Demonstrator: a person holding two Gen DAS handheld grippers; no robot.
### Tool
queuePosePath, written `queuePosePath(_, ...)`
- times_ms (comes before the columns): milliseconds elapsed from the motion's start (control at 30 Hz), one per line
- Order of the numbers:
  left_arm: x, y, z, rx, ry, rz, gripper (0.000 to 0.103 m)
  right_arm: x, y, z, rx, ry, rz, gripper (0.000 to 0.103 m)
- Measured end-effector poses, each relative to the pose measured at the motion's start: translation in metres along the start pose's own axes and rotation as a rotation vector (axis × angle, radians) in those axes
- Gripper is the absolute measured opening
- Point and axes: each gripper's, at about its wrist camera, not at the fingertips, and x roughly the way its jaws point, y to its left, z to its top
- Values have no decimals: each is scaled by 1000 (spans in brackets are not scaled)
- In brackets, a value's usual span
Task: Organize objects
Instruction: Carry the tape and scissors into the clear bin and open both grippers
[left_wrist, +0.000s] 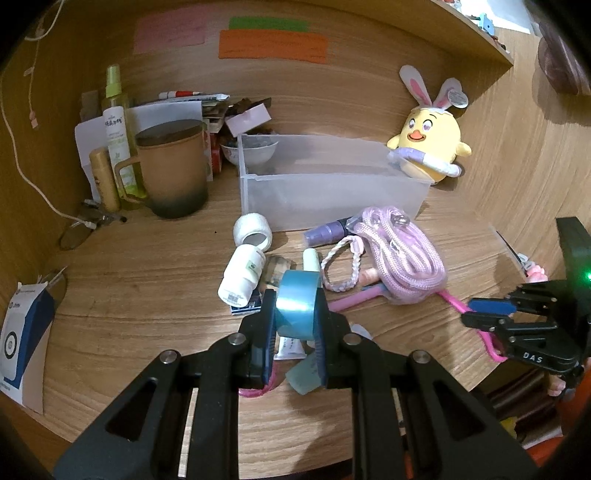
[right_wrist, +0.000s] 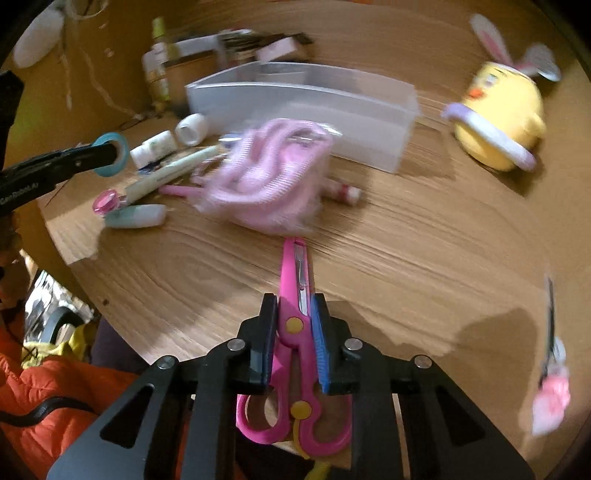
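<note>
Behind blue tape (left_wrist: 295, 308), tube (left_wrist: 290, 349) possibly hidden

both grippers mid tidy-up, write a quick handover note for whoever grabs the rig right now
Left gripper: shut on the blue tape roll, held above the desk clutter.
Right gripper: shut on the pink scissors, blades pointing forward.
Clear bin: at the back of the desk, looks empty.
Done: two items picked up, nothing visibly binned.
Left: drop the tape and scissors in, then the pink rope, white pill bottle, white tape roll and tubes.
</note>
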Motion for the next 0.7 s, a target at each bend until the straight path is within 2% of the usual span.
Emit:
queuePosePath(167,2,-3,13,7,-17,16,18,-17,-32,-2,106,-50,-75,17)
queuePosePath(300,4,-3,26,7,-40,24,18,-36,-55,14,174,-151,-112,17)
queuePosePath(533,8,-4,57,10,-80,41,18,-52,-53,53,162,-297,-122,16)
queuePosePath(700,7,-3,75,24,-105,71,18,-57,-45,89,143,-373,-94,16)
